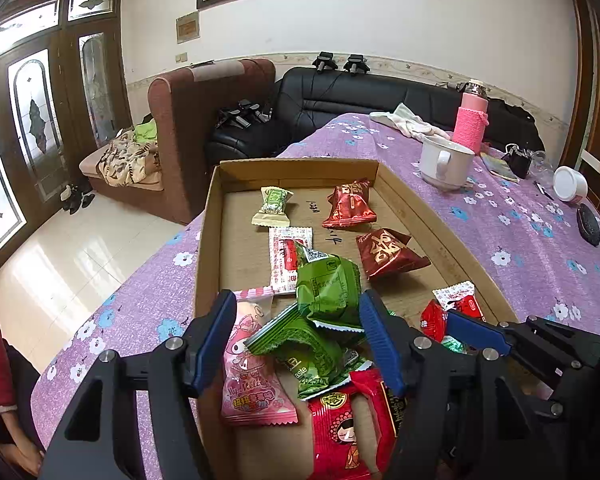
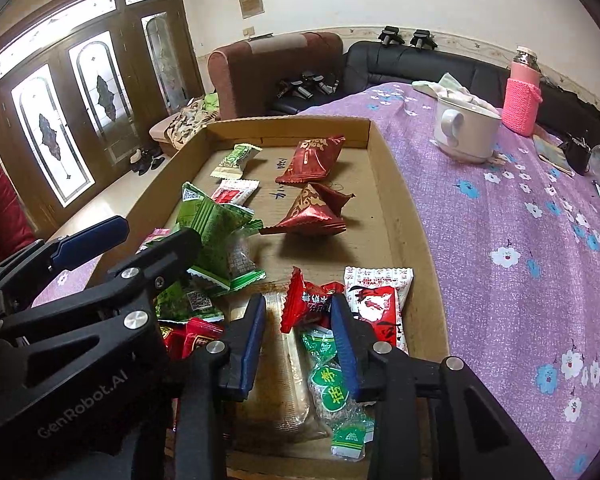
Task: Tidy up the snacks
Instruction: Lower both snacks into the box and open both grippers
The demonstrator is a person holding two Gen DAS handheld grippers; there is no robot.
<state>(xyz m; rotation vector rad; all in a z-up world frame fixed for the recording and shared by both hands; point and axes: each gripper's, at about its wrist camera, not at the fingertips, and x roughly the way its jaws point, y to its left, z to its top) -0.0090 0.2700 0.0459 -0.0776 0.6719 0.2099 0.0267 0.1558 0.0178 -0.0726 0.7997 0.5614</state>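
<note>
Counting snacks: we find them all inside one cardboard tray (image 1: pixel 210 216) on the purple cloth (image 1: pixel 520 232).
Dark red pouches: we count two (image 1: pixel 350 204) (image 1: pixel 388 254), toward the tray's far right.
Pale green candy: one (image 1: pixel 272 206), at the tray's far left.
White-and-red packets: we count two, one mid-tray (image 1: pixel 286 258), one by the tray's right wall (image 2: pixel 378 300).
Green packs: we see at least two (image 1: pixel 328 288) (image 1: pixel 308 346), heaped at the tray's near left; the heap hides any more.
Pink pack: one (image 1: pixel 250 364), against the tray's near left wall.
Red doll pack: one (image 1: pixel 340 436), at the tray's near edge.
Small red candy: one (image 2: pixel 308 300), near the tray's right wall.
Left gripper (image 1: pixel 298 336): we see its jaws spread, a green pack between them, neither pad pressing it.
Right gripper (image 2: pixel 300 344): we see its jaws parted above the small red candy, a clear biscuit pack (image 2: pixel 288 380) and a green-dotted wrapper (image 2: pixel 326 384); nothing pinched.
Beyond the tray: one white mug (image 1: pixel 444 162), one pink bottle (image 1: pixel 470 120).
</note>
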